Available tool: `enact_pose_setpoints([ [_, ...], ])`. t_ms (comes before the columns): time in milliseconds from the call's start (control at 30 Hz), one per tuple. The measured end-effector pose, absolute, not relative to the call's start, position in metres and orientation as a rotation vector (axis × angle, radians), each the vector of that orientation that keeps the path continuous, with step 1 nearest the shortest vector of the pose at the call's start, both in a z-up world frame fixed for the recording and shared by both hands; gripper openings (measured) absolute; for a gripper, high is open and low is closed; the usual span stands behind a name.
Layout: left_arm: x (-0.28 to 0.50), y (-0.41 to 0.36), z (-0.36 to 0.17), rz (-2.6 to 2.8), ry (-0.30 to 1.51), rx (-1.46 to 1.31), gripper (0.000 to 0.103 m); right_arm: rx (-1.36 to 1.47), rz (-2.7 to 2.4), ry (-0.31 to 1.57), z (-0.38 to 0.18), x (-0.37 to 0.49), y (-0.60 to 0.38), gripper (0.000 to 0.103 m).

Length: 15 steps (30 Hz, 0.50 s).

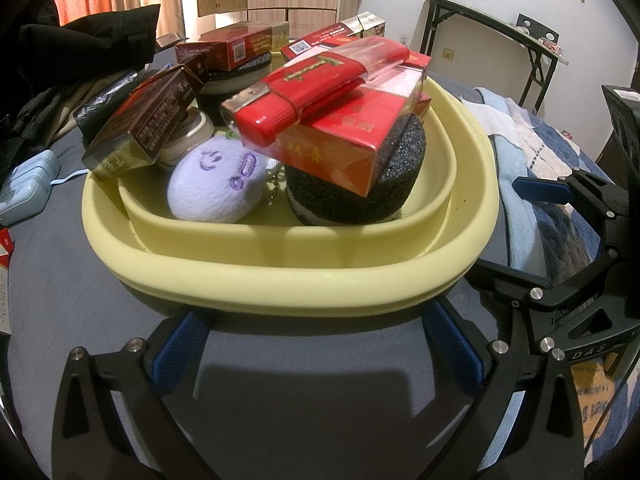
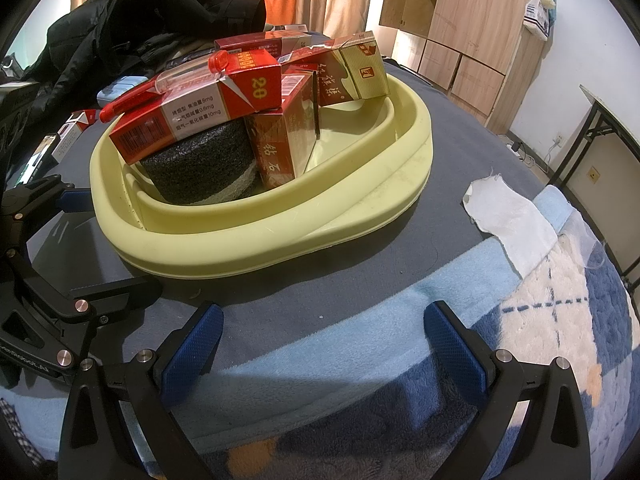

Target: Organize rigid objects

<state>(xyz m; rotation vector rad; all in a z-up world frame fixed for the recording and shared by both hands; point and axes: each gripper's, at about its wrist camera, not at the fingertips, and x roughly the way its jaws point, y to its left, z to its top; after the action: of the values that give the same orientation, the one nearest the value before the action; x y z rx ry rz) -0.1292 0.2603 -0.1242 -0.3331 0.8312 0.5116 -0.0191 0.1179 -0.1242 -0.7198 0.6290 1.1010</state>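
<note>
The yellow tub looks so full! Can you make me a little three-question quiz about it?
1. True or false: the red lighter lies on top of a red box.
2. What does that red box rest on: A) a black sponge, B) the white cloth, C) the plush?
3. Fill in: both the left hand-held gripper and the right hand-held gripper are ____ and hold nothing.

Key: 1 true; 2 A; 3 open. All the stacked things sit in the yellow tub.
</note>
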Motion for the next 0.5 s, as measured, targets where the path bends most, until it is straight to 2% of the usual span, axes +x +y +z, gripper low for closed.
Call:
enact_pose_setpoints([
  [500,-0.1293,0.2610,-0.1253,0.512,0.831,-0.333,0.103,-0.720,1.101,0.629,-0.1242,-0.0191,0.1179,0.103],
])
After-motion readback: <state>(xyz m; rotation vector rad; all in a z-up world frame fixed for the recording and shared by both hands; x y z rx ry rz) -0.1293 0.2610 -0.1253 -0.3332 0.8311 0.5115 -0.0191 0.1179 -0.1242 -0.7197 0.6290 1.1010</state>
